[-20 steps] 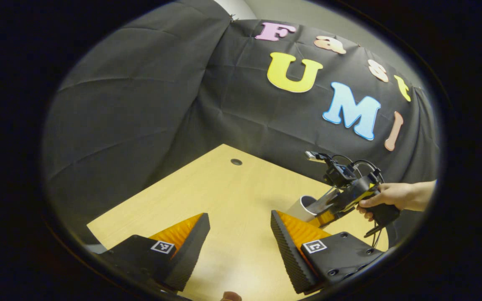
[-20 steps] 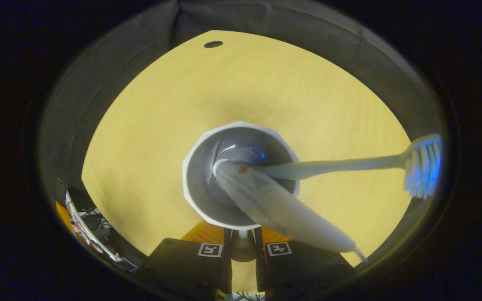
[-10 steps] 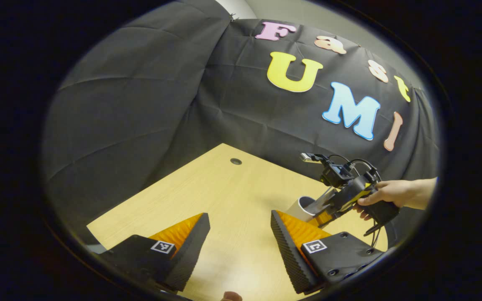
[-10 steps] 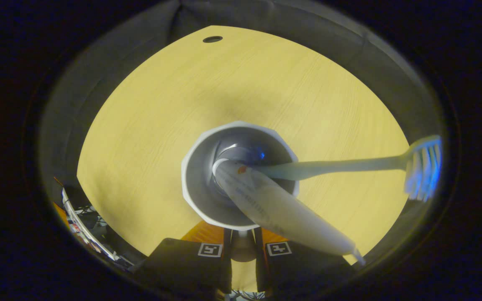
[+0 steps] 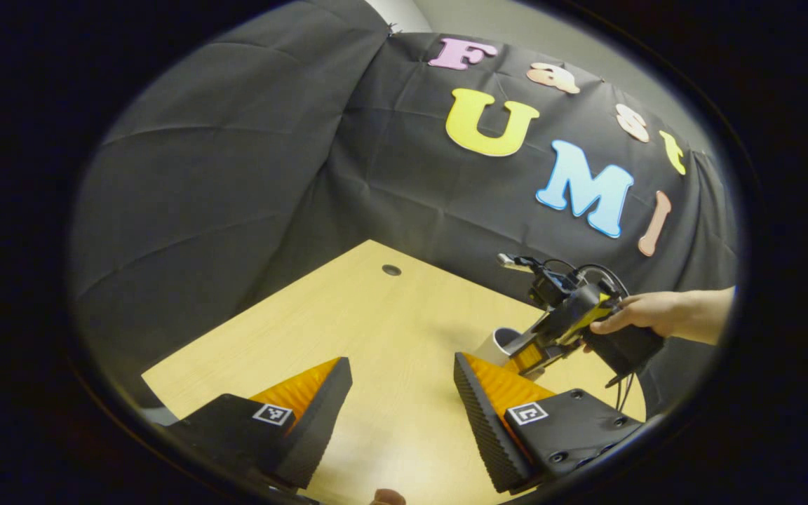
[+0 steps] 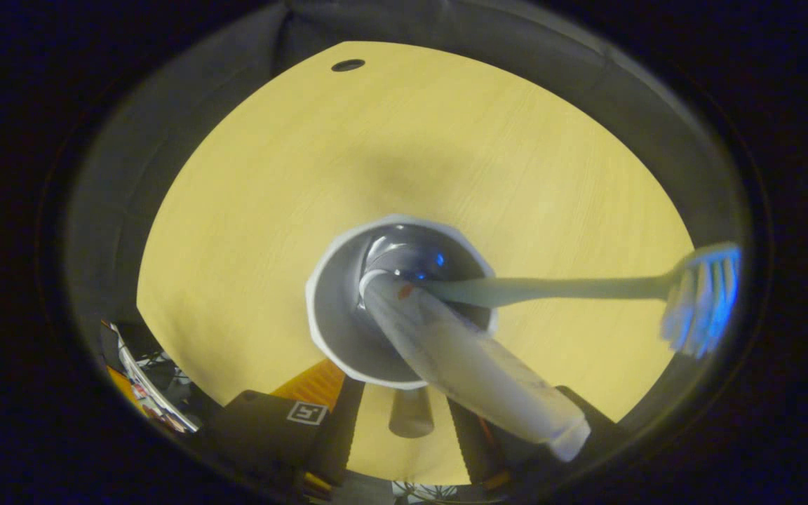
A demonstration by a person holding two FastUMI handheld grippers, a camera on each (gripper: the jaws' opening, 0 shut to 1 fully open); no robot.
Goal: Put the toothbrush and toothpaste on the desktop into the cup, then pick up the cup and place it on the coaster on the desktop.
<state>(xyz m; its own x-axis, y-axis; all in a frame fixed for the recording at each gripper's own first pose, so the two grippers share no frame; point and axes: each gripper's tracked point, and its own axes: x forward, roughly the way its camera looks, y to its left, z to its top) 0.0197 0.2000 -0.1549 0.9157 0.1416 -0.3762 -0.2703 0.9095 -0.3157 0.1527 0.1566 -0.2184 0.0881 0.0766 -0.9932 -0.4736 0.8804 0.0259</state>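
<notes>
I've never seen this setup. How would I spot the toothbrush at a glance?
Start at the pale wooden desktop in the right gripper view and find the white cup near its middle. Two things lean out of it: a fat toothpaste tube and the toothbrush. The toothbrush is the thin one, its slim handle running out to the right and ending in a head of bristles.
</notes>
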